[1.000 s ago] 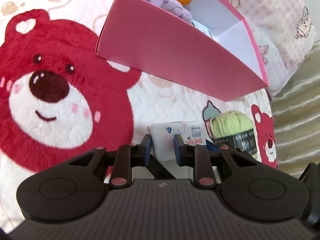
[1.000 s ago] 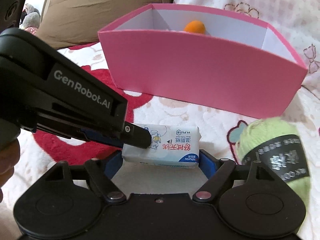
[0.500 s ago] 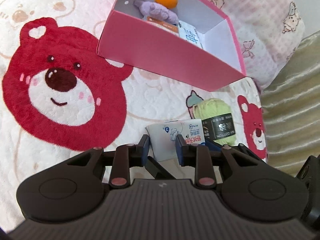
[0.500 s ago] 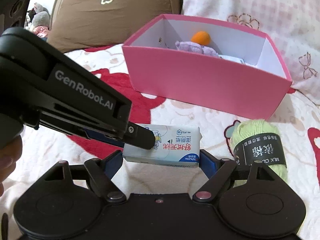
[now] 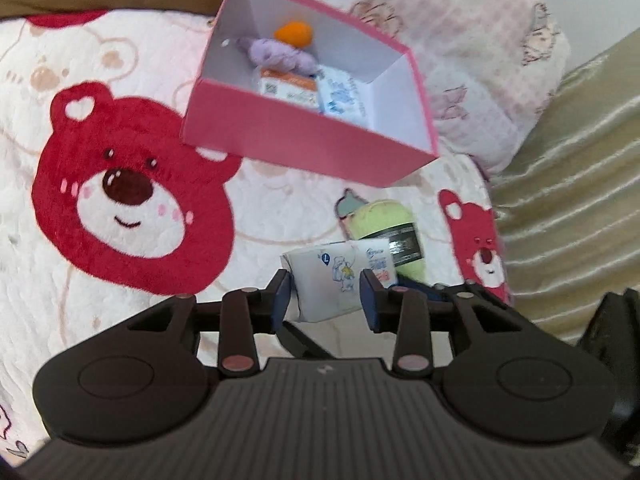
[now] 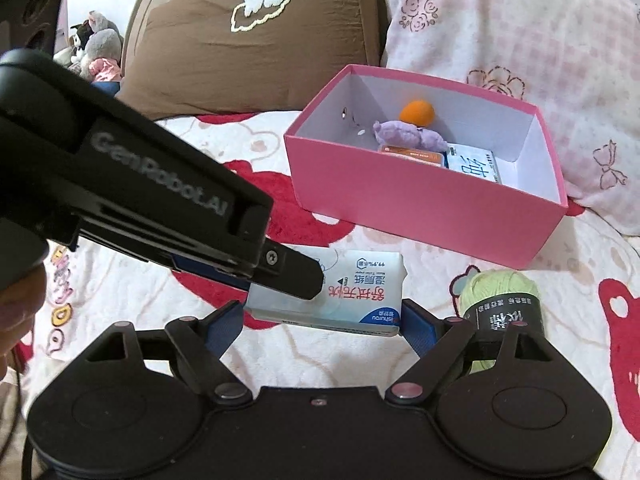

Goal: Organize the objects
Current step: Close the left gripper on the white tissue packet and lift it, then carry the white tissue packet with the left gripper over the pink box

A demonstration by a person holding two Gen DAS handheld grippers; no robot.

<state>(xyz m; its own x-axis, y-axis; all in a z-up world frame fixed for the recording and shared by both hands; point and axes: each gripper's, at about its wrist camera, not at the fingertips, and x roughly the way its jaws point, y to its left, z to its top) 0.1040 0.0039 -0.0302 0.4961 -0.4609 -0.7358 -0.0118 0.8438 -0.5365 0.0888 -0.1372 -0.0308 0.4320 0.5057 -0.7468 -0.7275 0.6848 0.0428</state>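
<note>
A white tissue pack (image 6: 344,296) is held in the air between both grippers. My right gripper (image 6: 322,320) is shut on its two ends. My left gripper (image 5: 326,296) straddles the same pack (image 5: 340,280); its jaws stand a little off the pack's sides. The left gripper's body (image 6: 132,200) crosses the right wrist view from the left. A pink box (image 6: 420,200) stands beyond, holding an orange ball (image 6: 417,112), a purple plush (image 6: 408,136) and packets. A green yarn ball (image 6: 500,300) lies on the blanket to the right.
The bed is covered with a white blanket with red bears (image 5: 128,200). A brown pillow (image 6: 256,40) and a pink-patterned pillow (image 6: 520,28) lie behind the box. A beige cover (image 5: 580,160) lies at the right. Soft toys (image 6: 96,48) sit far left.
Both grippers have risen with the tissue pack, so the box interior now shows. The left gripper's jaws have spread from pinching the pack to standing a little off it.
</note>
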